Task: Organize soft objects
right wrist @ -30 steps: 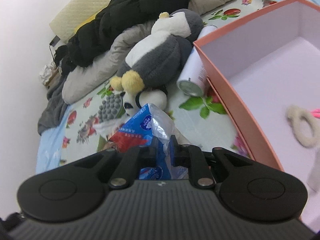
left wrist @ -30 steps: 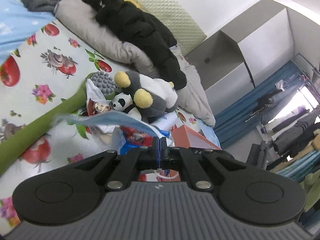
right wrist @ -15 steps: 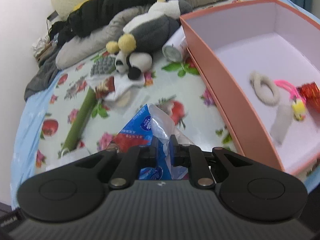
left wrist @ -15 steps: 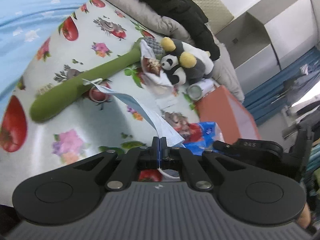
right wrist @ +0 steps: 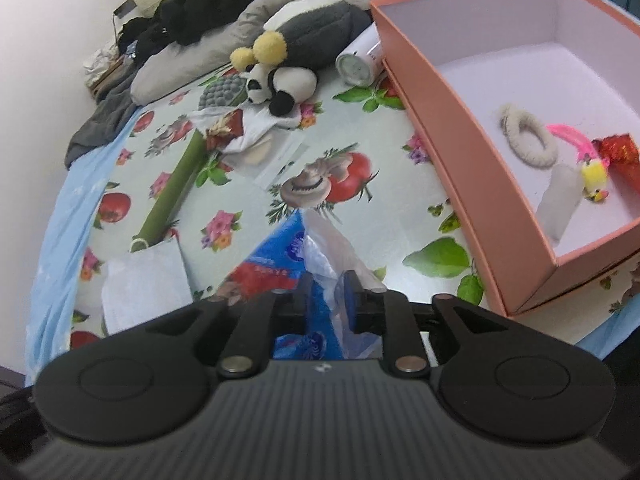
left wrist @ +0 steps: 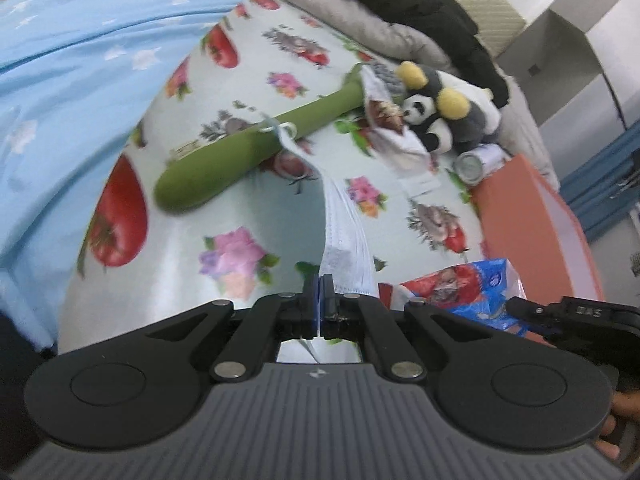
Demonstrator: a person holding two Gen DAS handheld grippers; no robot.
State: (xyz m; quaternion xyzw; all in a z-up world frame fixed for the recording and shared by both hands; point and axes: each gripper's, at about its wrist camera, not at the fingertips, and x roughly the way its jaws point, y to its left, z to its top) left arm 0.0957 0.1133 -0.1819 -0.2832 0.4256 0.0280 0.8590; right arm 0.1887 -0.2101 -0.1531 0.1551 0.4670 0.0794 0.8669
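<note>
My left gripper (left wrist: 322,280) is shut on the edge of a pale blue pleated face mask (left wrist: 344,236), which hangs from it over the fruit-print bed sheet (left wrist: 248,208). The mask (right wrist: 144,280) also shows at the lower left of the right wrist view. My right gripper (right wrist: 328,280) is opening, and a blue and red plastic packet (right wrist: 280,264) sits loosely between its parted jaws, low over the sheet. In the left wrist view that packet (left wrist: 460,288) lies beside the orange box (left wrist: 528,216).
The orange box (right wrist: 460,152) holds a cream scrunchie (right wrist: 528,140), a pink and yellow toy (right wrist: 592,176) and a red item. A long green plush (left wrist: 240,152), a grey penguin plush (left wrist: 468,100), a small panda (left wrist: 424,112) and a white can (left wrist: 474,164) lie further back, before piled clothes.
Both grippers have drawn back and lower toward the near part of the bed. The mask now hangs straight from the left gripper. The right jaws have parted around the packet.
</note>
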